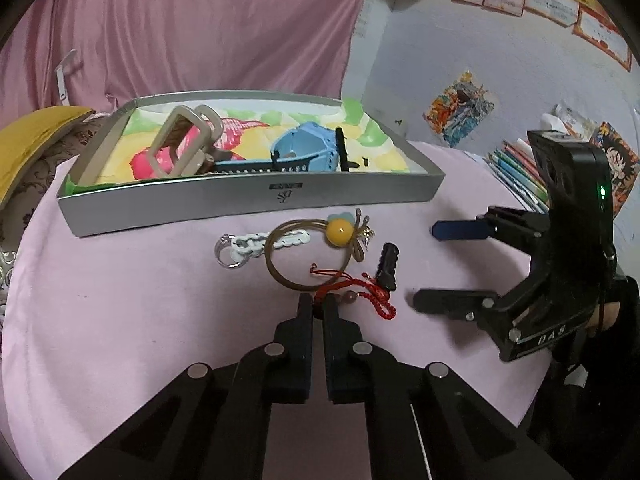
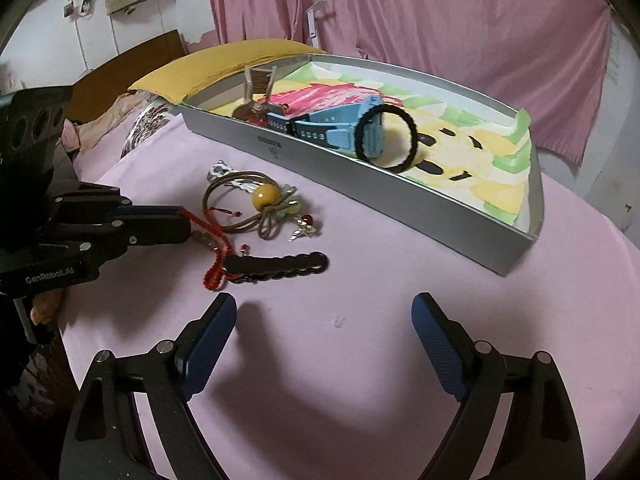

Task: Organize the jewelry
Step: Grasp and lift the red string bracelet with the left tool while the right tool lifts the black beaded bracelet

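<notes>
Jewelry lies loose on a counter w/ a pink cloth (image 2: 360,360), just in front of a shallow silver box (image 1: 248,200). Nearest the left gripper (image 1: 318,306) is a red cord bracelet (image 1: 372,294) w/ a brownish bead; the left jaws are nearly closed and pinch one end of that cord, seen from both views. Beside it, toward the right gripper, sits a black scalloped hair clip (image 2: 280,266), touching the red cord. Further back is a brown elastic hair tie (image 1: 280,264) carrying a round yellow bead (image 1: 340,231), w/ small silvery charms next to it. A white braided piece w/ a metal ring (image 1: 230,250) lies partly under the brown loop.

Right gripper (image 2: 324,320) hovers above bare cloth, jaws spread wide, holding nothing; its blue pads (image 2: 438,344) show clearly.

Inside the box, on a colourful painted lining: a beige rectangular hair claw (image 1: 186,144) at the left end, a light-blue watch (image 1: 308,152) w/ a dark perforated strap mid-box, and a black hair band (image 2: 388,140) leaning upright against the watch. Pink curtain (image 2: 440,20) hangs behind.
</notes>
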The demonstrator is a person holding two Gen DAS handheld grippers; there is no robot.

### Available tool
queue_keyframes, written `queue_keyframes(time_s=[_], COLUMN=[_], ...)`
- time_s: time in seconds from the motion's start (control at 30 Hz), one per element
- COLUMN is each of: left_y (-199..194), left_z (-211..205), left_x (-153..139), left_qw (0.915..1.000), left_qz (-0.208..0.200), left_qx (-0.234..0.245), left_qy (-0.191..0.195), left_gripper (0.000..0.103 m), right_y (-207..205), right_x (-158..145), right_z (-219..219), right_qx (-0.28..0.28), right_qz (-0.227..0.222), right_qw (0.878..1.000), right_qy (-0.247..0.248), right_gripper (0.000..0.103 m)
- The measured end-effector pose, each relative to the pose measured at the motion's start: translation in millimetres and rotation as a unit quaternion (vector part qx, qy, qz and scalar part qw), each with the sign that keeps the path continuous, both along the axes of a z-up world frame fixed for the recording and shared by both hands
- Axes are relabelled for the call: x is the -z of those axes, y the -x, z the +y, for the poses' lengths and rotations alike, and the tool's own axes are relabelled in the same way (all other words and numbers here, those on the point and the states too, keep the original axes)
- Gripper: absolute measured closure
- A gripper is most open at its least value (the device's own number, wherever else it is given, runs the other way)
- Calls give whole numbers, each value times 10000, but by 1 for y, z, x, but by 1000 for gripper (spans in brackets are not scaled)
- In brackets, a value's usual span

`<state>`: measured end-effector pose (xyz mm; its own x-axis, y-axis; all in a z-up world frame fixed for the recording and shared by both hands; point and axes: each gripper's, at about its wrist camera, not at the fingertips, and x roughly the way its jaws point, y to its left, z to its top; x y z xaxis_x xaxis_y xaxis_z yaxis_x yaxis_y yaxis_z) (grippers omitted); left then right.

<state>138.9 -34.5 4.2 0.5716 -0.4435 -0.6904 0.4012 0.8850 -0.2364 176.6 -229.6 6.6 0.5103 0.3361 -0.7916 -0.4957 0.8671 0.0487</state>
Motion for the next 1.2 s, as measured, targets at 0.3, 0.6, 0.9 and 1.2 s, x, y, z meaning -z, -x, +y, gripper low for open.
queue_keyframes(time_s=[0.3, 0.6, 0.9, 1.2], left_y=[3, 5, 5, 6], left_z=[17, 32, 31, 29], left_x=[-4, -3, -2, 0], left_qw=[9986, 9977, 9982, 9983], left_qz=[-126, -138, -145, -127], left_qx=[-509, -643, -572, -574], left_qy=[51, 162, 142, 25], left_gripper=[98, 98, 98, 98], right_y=[-4, -7, 5, 10], right_x=[-2, -2, -4, -4], right_z=[19, 37, 28, 16], right_qx=[5, -16, -155, -91], right_qz=[-30, -53, -76, -125], right_qw=[10000, 10000, 9998, 9998], right_qy=[-41, -74, 74, 99], right_gripper=[35, 48, 66, 66])
